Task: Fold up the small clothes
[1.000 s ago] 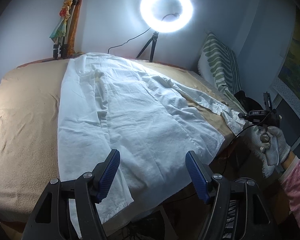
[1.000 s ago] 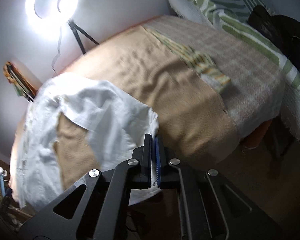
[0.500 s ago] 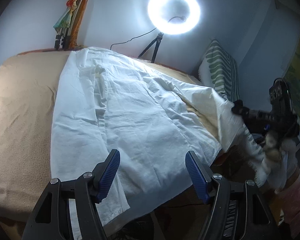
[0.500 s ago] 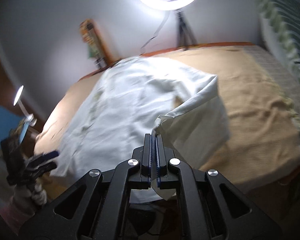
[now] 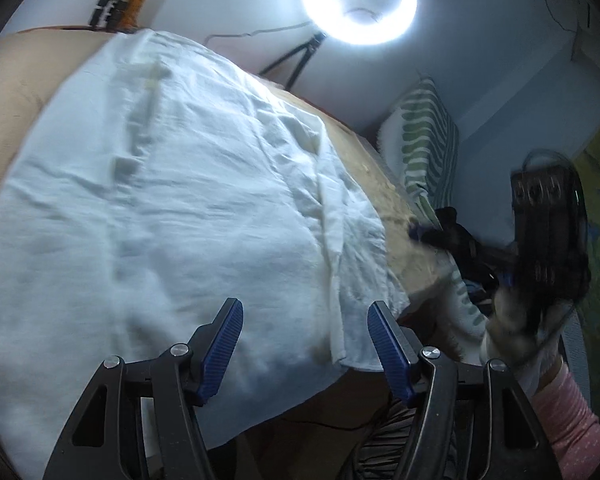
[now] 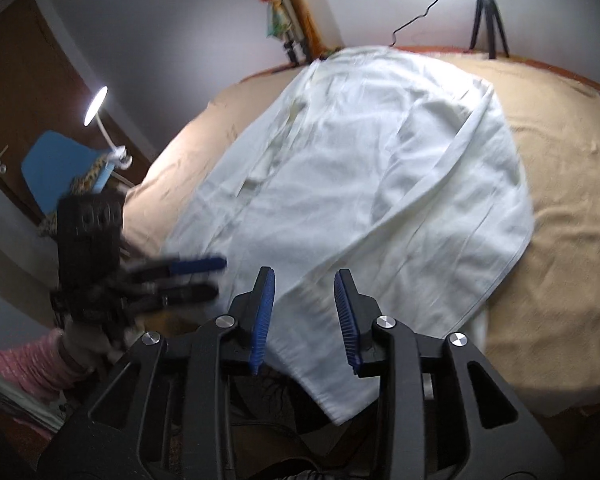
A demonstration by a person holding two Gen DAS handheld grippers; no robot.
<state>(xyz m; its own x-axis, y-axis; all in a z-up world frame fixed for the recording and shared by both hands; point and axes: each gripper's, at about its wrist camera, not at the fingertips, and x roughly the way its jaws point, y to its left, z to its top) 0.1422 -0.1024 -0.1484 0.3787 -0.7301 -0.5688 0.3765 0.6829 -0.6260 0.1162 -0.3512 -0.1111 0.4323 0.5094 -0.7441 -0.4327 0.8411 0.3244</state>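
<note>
A white garment [image 5: 172, 216] lies spread on the tan bed cover [image 5: 4, 92], with its right side folded over onto the middle; it also shows in the right wrist view [image 6: 360, 184]. Its near hem hangs over the bed's front edge. My left gripper [image 5: 304, 344] is open and empty above the near hem. My right gripper [image 6: 304, 316] is open and empty over the same hem. The right gripper appears blurred at the right of the left wrist view [image 5: 424, 234]. The left gripper appears blurred at the left of the right wrist view [image 6: 208, 276].
A lit ring light [image 5: 360, 0] on a tripod stands behind the bed. A green-striped pillow [image 5: 428, 136] leans at the right wall. A desk lamp [image 6: 98, 108] and a blue chair [image 6: 56, 160] stand left of the bed.
My right gripper carried the garment's right side over onto the middle, then opened and let it go. My left gripper moved closer to the near hem.
</note>
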